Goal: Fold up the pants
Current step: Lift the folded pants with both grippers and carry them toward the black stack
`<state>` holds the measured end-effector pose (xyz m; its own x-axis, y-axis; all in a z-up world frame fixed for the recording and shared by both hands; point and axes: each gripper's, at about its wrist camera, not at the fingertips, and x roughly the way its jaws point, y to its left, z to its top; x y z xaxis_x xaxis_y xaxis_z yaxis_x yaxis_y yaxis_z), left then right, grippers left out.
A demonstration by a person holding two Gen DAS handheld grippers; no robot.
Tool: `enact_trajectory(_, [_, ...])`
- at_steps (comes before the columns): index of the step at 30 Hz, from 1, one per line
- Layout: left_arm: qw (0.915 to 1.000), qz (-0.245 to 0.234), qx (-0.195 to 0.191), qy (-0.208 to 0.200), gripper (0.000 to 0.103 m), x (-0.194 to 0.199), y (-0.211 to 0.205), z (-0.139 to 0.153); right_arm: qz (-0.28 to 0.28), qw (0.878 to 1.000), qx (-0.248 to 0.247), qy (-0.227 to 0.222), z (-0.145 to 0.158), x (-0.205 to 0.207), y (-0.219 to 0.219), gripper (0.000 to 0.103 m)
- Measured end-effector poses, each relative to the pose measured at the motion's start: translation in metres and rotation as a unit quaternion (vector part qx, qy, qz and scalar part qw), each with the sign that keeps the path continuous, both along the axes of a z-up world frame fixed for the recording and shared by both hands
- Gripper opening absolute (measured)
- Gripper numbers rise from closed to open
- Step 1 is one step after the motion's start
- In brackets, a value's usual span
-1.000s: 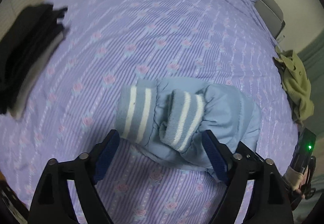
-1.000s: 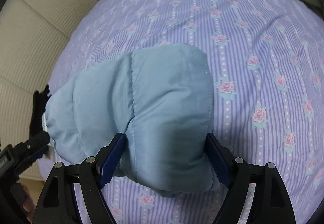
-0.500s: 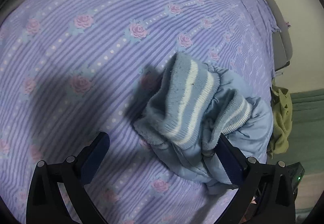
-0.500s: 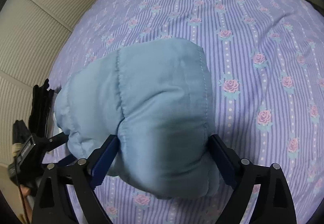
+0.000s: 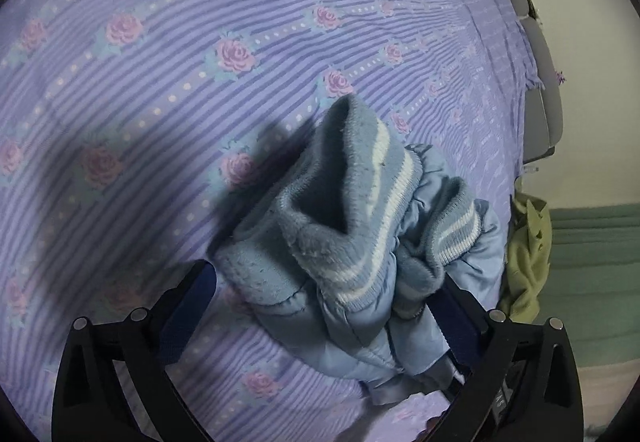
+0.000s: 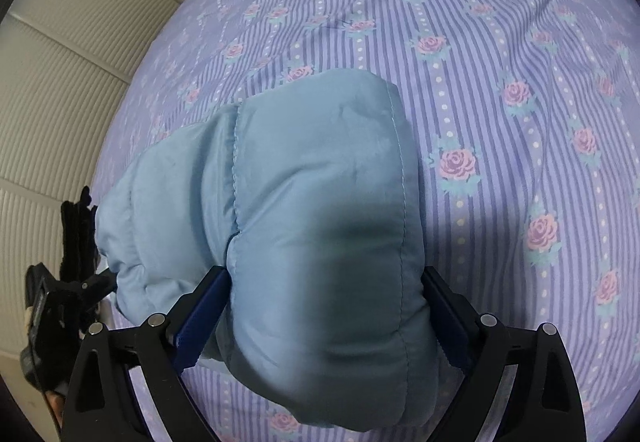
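The left hand-held gripper [image 5: 324, 306] stood spread around the striped cuffs of the padded light-blue pants [image 5: 360, 262], and the right hand-held gripper [image 6: 326, 306] stood spread around their bulging folded end. The pants lay bunched on the purple rose-striped bed sheet [image 6: 500, 42], which ran bare toward the bed's far edge, an olive-green garment [image 5: 524, 246] by its side.

1. The left claw [image 5: 324, 306] has two black arms with an open triangular frame.
2. On the inner side of each finger sits a dark blue pad [image 5: 188, 310].
3. Round silver screws [image 5: 138, 315] sit on top of the arms, two on each side of the claw.
4. The right claw [image 6: 326, 318] has the same build: black frame, blue ribbed pads [image 6: 200, 318], and silver screws [image 6: 488, 320].
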<state>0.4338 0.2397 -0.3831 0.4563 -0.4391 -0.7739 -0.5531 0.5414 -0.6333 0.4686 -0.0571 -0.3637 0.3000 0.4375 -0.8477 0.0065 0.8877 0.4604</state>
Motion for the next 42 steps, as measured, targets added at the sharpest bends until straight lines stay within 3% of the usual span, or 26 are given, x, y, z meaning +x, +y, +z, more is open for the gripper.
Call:
enact_trajectory(10, [0.9999, -0.003, -0.013, -0.009, 0.101, 0.014, 0.000, -0.012, -0.020, 0.999, 0.030, 0.018, -0.014, 0.004, 0.002, 0.093])
enact_trajectory(14, [0.9994, -0.021, -0.007, -0.028, 0.071, 0.015, 0.000, -0.004, -0.019, 0.999, 0.031, 0.020, -0.012, 0.004, 0.006, 0.087])
enact_trajectory(18, [0.9975, -0.053, 0.034, -0.034, 0.057, 0.017, -0.006, 0.015, -0.006, 1.000, 0.014, 0.011, 0.001, 0.003, 0.012, 0.072])
enact_trajectory(22, [0.9885, -0.106, 0.094, -0.054, 0.050, 0.017, -0.018, 0.043, 0.021, 1.000, -0.010, -0.006, 0.022, -0.003, 0.020, 0.055])
enact_trajectory(25, [0.9791, -0.136, 0.128, -0.079, 0.049, 0.009, -0.025, 0.070, 0.039, 0.999, -0.021, -0.025, 0.044, -0.016, 0.024, 0.052])
enact_trajectory(35, [0.9526, -0.181, 0.168, -0.178, 0.049, -0.073, -0.039, 0.189, 0.008, 0.992, -0.023, -0.122, 0.159, -0.124, 0.017, 0.052])
enact_trajectory(42, [0.9383, -0.169, 0.206, -0.221, 0.049, -0.133, -0.053, 0.259, 0.012, 0.985, -0.024, -0.172, 0.232, -0.184, 0.007, 0.052])
